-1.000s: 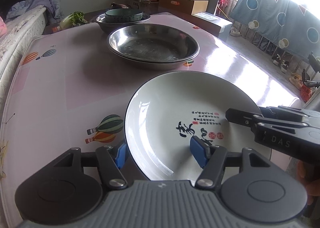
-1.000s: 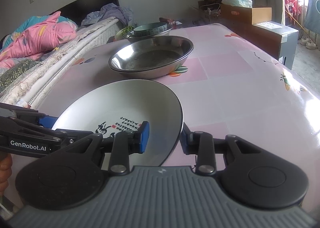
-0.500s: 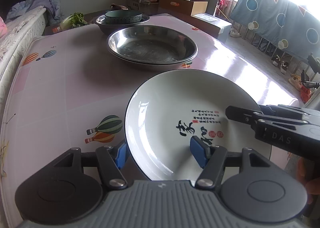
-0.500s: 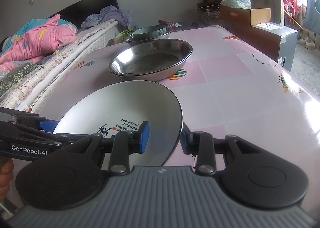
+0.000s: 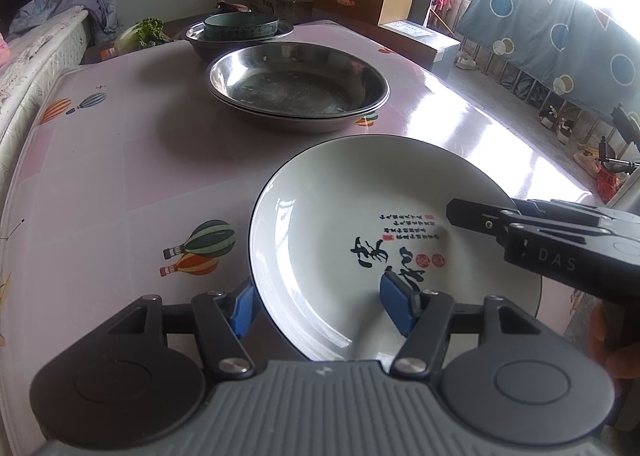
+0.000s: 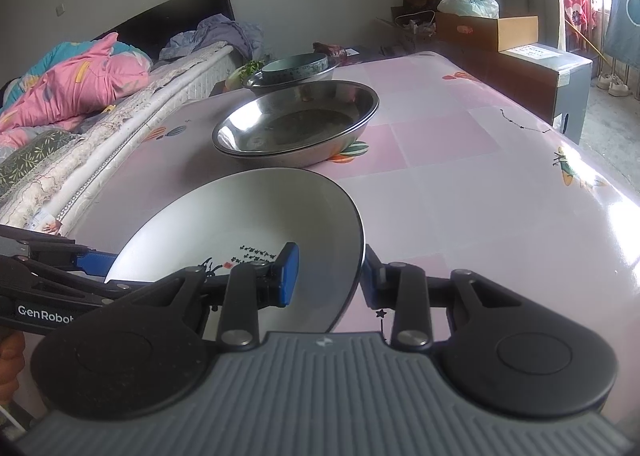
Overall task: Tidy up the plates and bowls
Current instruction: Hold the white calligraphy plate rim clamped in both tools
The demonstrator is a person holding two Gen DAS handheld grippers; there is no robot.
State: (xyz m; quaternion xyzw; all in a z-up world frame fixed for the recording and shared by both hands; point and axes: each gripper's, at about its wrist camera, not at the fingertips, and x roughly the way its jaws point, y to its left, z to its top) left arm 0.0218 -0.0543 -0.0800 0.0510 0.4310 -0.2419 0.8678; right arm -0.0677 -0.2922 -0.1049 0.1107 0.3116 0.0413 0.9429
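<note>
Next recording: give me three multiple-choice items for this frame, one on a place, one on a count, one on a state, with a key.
1. Where is the white plate relative to the stacked steel basins?
A. nearer the cameras
B. inside them
C. behind them

2. How many hand-held grippers straddle the plate's rim?
A. none
B. one
C. two

3. What sits in the far steel basin?
A. a spoon
B. a teal bowl
C. nothing

Key: 1 A, the plate lies in front of the basins on the pink table. 2 C, the left hand-held gripper and right hand-held gripper each have one finger on each side of the rim. 3 B, the teal bowl rests inside it.
</note>
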